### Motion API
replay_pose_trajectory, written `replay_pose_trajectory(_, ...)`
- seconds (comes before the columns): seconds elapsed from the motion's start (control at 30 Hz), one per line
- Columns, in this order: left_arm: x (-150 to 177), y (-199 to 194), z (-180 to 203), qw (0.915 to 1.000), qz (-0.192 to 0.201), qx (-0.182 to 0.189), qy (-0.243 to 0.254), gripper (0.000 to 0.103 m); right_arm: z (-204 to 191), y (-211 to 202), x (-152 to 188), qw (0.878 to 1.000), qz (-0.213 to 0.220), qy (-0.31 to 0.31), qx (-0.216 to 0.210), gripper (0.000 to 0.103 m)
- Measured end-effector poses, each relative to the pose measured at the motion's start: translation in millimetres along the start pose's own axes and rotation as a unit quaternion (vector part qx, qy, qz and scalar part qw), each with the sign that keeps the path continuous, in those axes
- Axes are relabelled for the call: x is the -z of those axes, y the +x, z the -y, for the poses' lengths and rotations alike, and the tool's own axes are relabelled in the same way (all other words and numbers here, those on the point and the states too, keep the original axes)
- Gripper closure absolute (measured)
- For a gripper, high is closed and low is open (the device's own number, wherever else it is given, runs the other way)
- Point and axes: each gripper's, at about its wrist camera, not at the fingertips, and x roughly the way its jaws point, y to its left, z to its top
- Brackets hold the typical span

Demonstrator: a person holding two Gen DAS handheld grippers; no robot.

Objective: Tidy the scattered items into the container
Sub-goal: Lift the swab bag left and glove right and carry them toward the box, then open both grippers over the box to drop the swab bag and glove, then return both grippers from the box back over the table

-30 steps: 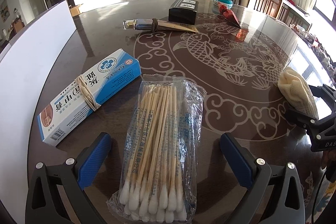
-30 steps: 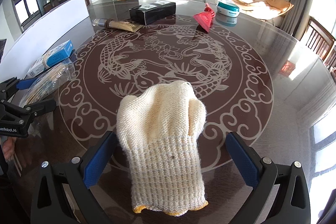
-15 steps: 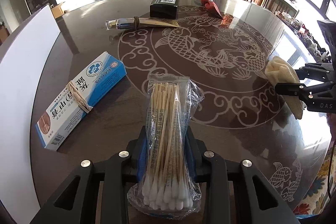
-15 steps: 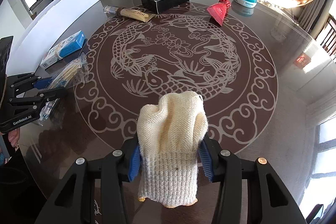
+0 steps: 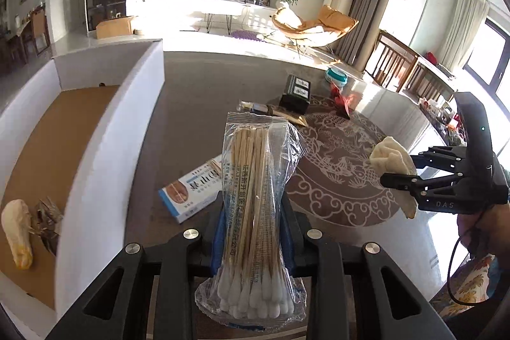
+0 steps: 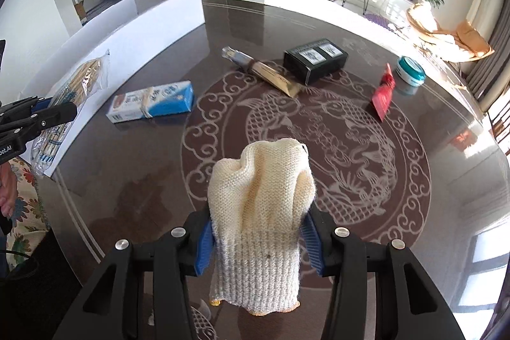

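Observation:
My left gripper [image 5: 253,231] is shut on a clear bag of cotton swabs [image 5: 255,206], lifted off the table beside the white cardboard box [image 5: 105,155]. The box has a brown floor [image 5: 41,142] holding a cream glove [image 5: 16,235] and a crumpled item. My right gripper [image 6: 256,239] is shut on a cream knitted glove [image 6: 259,203], raised over the dark round table [image 6: 153,180]. In the right wrist view the swab bag [image 6: 73,91] hangs at the left by the box wall [image 6: 127,34]. The blue and white medicine box [image 6: 151,105] lies on the table.
On the far half of the table lie a gold tube [image 6: 264,72], a black box [image 6: 315,59], a red packet [image 6: 384,93] and a teal round tin [image 6: 411,78]. A hand [image 5: 481,228] grips the right tool. Chairs and a TV stand are beyond the table.
Both grippers went from open to shut, the left on the swab bag, the right on the glove. Both items then rose off the table, and the left one swung towards the box.

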Motion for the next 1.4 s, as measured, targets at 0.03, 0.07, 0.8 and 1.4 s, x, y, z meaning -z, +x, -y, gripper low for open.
replay_pose_trajectory(0.03,-5.5,-11.6,-16.0,0.9999,0.007,-0.010,-0.007,0.074,-14.5,-2.2,-17.9,1.000,0.006,-0.016,-0.008,0.055)
replay_pose_trajectory(0.07,-10.4,-22.1,-33.9,0.9995,0.012,-0.024,-0.014,0.074,-30.9,-5.5,-36.4,0.999,0.013,-0.035,-0.016,0.055)
replay_pose_trajectory(0.8,-39.5,19.2,-257.8,0.9742,-0.049,-0.155,-0.157,0.073,-304.5,109.1,-260.4,0.974,0.012,-0.096,-0.203,0.055)
replay_pose_trajectory(1.4,-14.7,-25.9,-194.7,0.9789,0.010,-0.166,-0.119,0.036,-217.4,91.0,-221.4,0.987,0.045,-0.118,-0.103,0.016)
